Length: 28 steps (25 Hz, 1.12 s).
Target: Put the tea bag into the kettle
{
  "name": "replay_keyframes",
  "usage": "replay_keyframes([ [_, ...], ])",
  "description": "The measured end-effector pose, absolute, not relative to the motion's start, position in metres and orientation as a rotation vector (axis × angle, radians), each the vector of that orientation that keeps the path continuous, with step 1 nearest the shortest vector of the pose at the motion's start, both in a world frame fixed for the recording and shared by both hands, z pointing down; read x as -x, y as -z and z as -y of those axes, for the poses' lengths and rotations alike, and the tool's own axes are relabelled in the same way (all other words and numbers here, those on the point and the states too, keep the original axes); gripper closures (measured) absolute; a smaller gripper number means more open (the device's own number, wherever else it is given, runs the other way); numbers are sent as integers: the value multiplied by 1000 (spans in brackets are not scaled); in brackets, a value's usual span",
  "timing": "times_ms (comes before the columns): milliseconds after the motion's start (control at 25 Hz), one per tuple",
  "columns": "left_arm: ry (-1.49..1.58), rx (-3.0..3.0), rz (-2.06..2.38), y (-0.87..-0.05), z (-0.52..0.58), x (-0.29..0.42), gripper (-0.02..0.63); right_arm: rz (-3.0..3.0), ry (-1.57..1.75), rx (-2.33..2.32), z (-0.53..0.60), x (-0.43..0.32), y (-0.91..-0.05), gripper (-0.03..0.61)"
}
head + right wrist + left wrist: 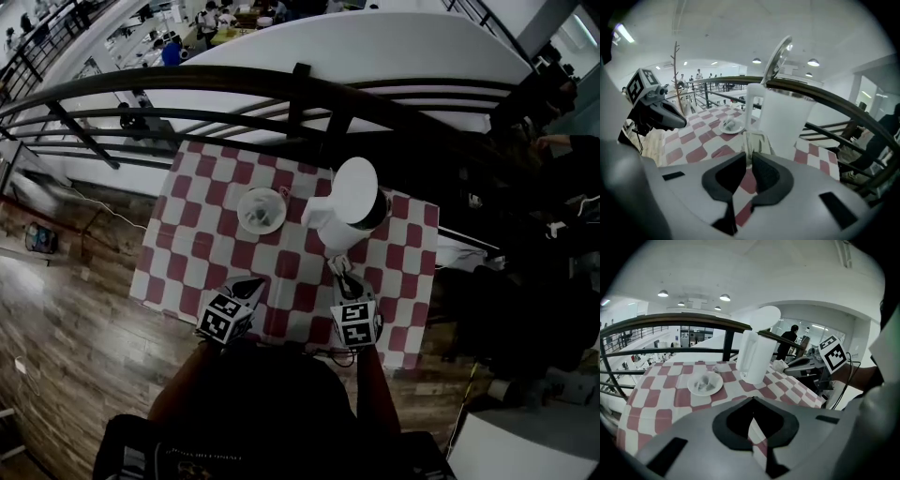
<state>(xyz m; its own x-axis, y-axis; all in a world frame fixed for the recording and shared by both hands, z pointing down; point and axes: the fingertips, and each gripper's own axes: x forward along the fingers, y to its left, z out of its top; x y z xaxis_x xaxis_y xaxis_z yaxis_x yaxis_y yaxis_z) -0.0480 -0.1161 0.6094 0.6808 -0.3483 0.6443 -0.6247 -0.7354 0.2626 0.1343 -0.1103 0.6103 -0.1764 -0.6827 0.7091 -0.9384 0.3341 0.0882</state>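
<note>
Your right hand-held gripper [343, 277] pinched the tea bag [754, 143]. The open kettle [354, 197] stood just above it in the head view. Your left hand-held gripper [250, 283], closed and empty, was farther off.

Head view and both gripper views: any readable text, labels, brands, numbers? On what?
None readable.
Cubes on left gripper and right gripper: square marker patterns, no characters.
Kettle: no label visible.
Faint print on person's dark clothing: too blurred to read.
</note>
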Motion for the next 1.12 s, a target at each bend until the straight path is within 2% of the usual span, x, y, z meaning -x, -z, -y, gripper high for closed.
replay_keyframes([
  [240, -730, -2500, 763, -577, 120, 32, 611, 1957, -342, -1624, 144, -180, -543, 529],
  [520, -724, -2544, 792, -564, 120, 30, 611, 1975, -212, -1688, 173, -199, -494, 529],
  [1120, -673, -2544, 826, -552, 123, 40, 611, 1980, -103, -1725, 207, -201, -460, 532],
])
